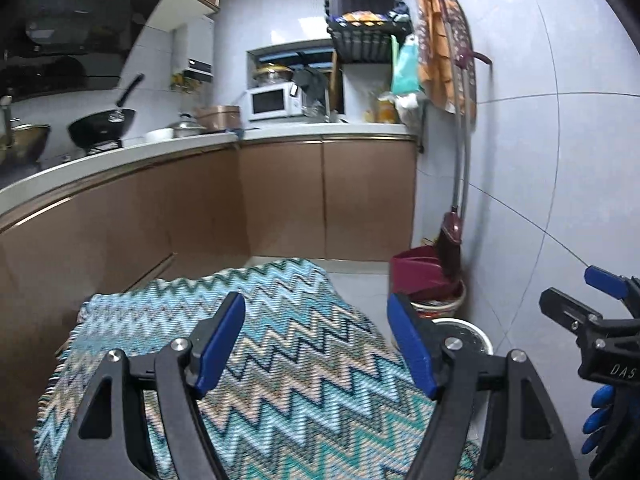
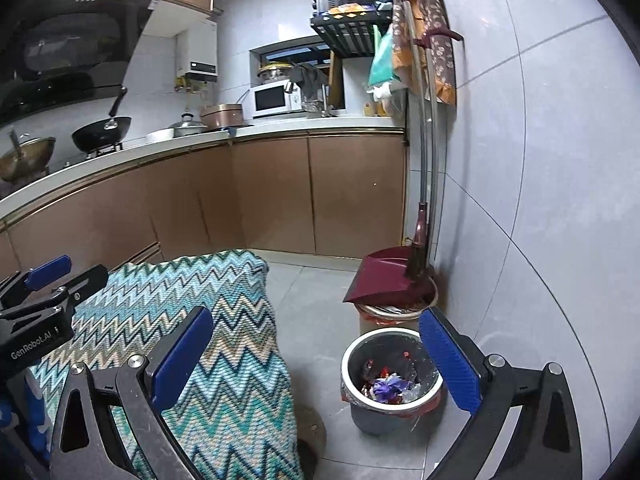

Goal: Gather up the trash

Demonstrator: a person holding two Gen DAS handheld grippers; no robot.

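Observation:
A grey trash bin (image 2: 362,404) with a white rim stands on the floor right of the cloth-covered table; several crumpled wrappers (image 2: 390,386) lie inside it. Its rim shows in the left wrist view (image 1: 474,330). My left gripper (image 1: 316,340) is open and empty above the zigzag cloth (image 1: 280,360). My right gripper (image 2: 316,356) is open and empty, raised above the cloth's right edge (image 2: 240,360) and the bin. Each gripper shows in the other's view: the right one (image 1: 580,300) and the left one (image 2: 64,276).
A second bin (image 2: 400,304) holds a maroon dustpan (image 2: 380,274) and a broom (image 2: 420,236) against the tiled right wall. Brown cabinets (image 2: 280,196) and a counter with a wok (image 2: 102,130), pots and a microwave (image 2: 276,98) run along the left and back.

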